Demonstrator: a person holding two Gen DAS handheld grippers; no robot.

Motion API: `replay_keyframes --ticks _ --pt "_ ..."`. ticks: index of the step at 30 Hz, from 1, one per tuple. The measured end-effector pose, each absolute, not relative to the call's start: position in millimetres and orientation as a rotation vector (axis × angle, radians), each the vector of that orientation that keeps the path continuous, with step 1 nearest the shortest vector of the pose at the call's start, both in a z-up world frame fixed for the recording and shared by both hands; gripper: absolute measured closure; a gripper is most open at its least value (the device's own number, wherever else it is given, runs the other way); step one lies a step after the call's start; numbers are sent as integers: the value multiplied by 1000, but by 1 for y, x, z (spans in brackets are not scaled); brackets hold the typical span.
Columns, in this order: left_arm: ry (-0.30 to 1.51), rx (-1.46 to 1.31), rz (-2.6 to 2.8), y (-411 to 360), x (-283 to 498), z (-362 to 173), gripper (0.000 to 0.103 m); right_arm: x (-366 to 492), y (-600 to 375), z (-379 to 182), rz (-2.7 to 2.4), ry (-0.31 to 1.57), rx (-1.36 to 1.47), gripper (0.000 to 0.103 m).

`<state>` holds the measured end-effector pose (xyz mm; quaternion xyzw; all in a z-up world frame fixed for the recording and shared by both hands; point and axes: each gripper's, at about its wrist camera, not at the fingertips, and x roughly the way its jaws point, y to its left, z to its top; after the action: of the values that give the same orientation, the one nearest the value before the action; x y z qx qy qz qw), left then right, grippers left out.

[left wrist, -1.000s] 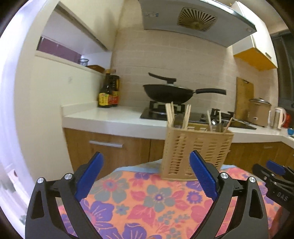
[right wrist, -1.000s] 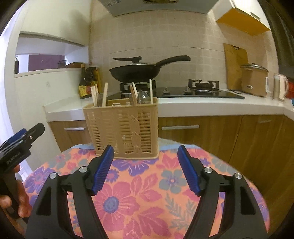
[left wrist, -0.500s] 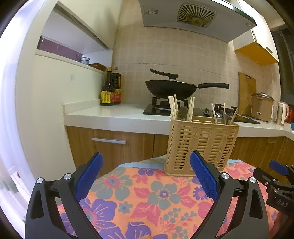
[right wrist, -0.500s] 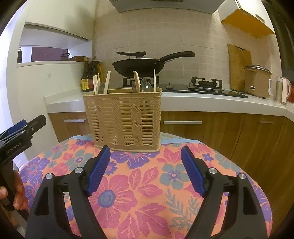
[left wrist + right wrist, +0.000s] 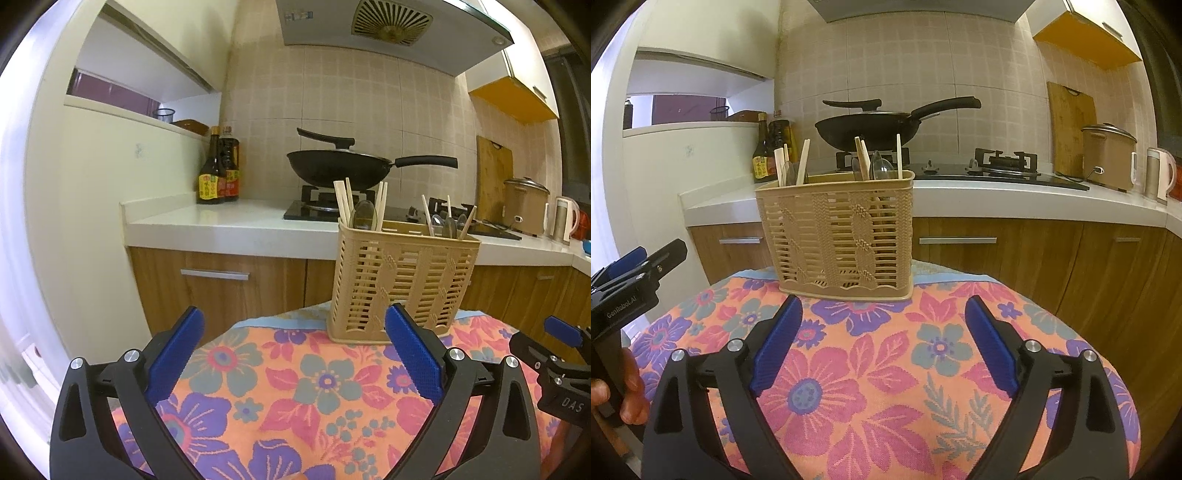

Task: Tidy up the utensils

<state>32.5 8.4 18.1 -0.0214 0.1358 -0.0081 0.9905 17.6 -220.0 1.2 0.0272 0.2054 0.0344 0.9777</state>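
On a floral-clothed surface (image 5: 886, 369), a beige slotted utensil basket (image 5: 836, 236) stands upright near the far edge, chopsticks (image 5: 803, 160) and spoons (image 5: 879, 166) sorted into its compartments. Both the left hand-held gripper (image 5: 293, 354) and right hand-held gripper (image 5: 882, 343) hover short of it, jaws spread and empty, likely because nothing loose remains.

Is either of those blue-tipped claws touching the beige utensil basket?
Apart. In the right wrist view, flowered cloth shows between the open right gripper and the basket; the left gripper hangs off to its side.

Basket (image 5: 838, 236): beige slotted plastic, matt. Tablecloth (image 5: 886, 369): woven floral cloth; chopsticks (image 5: 341, 201) look like pale wood, spoons (image 5: 881, 168) glossy. Gripper pads (image 5: 413, 354): blue, finely ribbed; arms matt black plastic.
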Motion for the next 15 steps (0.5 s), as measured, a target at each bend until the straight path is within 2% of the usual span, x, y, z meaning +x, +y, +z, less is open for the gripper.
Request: replay_keyframes --ticks 15 --pt "288 -39 -22 7 34 16 8 18 -218 0 68 418 47 15"
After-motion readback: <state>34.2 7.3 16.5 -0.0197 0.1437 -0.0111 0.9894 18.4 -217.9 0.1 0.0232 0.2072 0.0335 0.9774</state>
